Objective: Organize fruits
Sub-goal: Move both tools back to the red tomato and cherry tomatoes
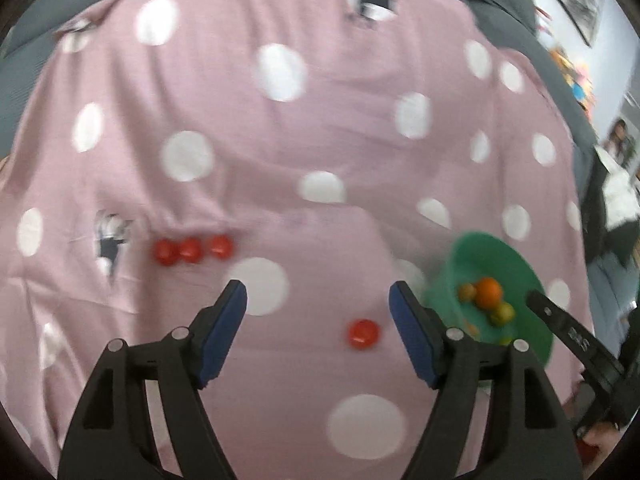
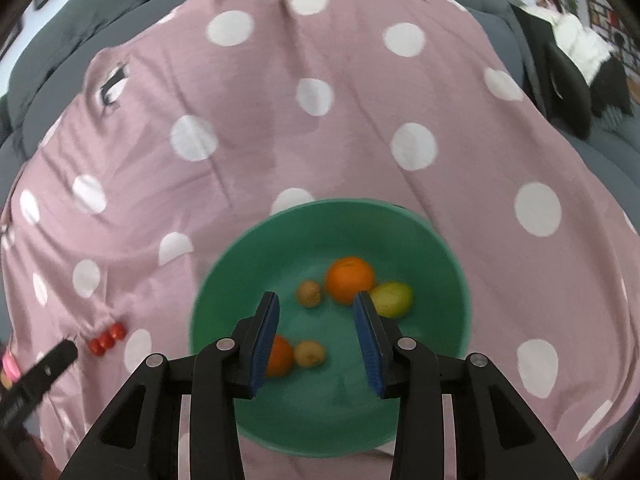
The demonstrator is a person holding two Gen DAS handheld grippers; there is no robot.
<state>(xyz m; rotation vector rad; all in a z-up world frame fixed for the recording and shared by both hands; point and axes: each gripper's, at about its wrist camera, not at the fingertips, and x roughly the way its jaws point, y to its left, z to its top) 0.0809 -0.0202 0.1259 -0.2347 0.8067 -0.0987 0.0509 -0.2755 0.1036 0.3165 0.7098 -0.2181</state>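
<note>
A green bowl (image 2: 256, 256) sits on a pink polka-dot cloth and holds two oranges (image 2: 350, 279), a yellow-green fruit (image 2: 394, 299) and two small brownish fruits (image 2: 309, 293). My right gripper (image 2: 316, 312) hovers open and empty over the bowl. In the left wrist view my left gripper (image 1: 318, 292) is open and empty above the cloth. A single red tomato (image 1: 363, 333) lies on the cloth between its fingers, nearer the right one. Three red tomatoes (image 1: 191, 250) lie in a row to the left. The bowl (image 1: 516, 256) is at the right.
The pink cloth (image 1: 280, 128) covers a grey sofa (image 2: 100, 20). A person (image 2: 568, 28) sits at the far right. The other gripper's dark finger shows at the left edge of the right wrist view (image 2: 44, 368) and right of the bowl in the left wrist view (image 1: 568, 328).
</note>
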